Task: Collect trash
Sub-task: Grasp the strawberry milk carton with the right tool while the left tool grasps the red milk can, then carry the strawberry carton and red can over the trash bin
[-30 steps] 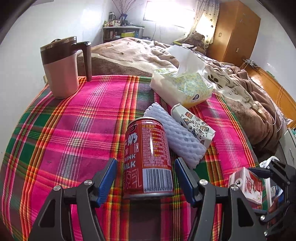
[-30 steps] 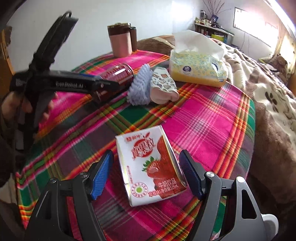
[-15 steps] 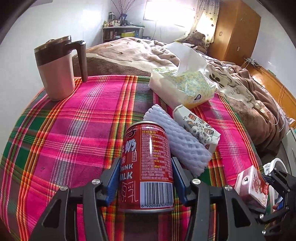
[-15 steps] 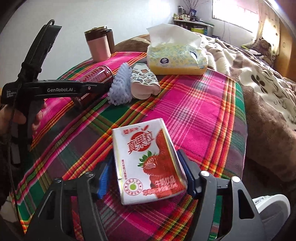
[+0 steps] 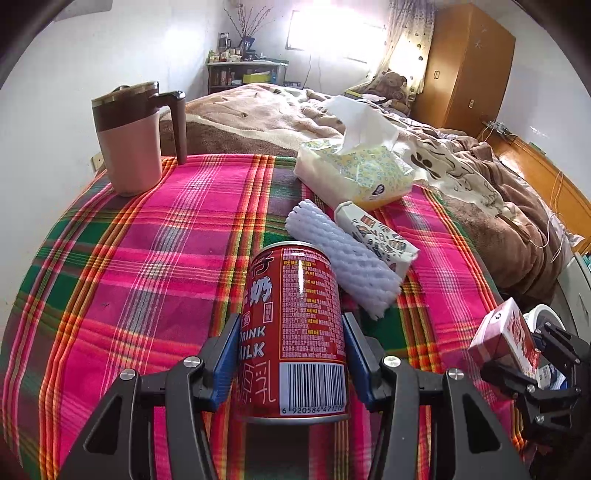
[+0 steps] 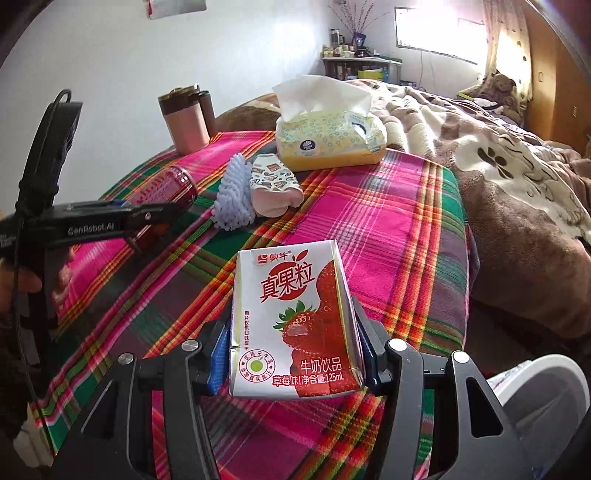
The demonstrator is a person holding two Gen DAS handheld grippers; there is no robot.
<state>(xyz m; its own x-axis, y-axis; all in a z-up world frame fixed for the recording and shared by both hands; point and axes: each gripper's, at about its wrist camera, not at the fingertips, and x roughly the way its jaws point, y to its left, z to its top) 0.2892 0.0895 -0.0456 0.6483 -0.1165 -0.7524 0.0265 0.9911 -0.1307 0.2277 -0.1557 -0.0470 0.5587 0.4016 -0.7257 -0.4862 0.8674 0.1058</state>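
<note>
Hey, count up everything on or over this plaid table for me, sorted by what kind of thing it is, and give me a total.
Drink containers: 3, the red can in the left gripper, the strawberry milk carton in the right gripper, the pink mug
Tissue packs: 1
Foam sleeves: 1
Patterned small packs: 1
Total: 6

Black hand-held gripper (image 5: pixel 291 354), blue pads (image 5: pixel 225 354)

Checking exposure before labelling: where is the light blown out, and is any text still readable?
Left wrist view: the window is blown out, yet the red milk can barcode stays sharp. Right wrist view: window also overexposed; strawberry milk carton print is crisp; fisheye bends the edges.
</note>
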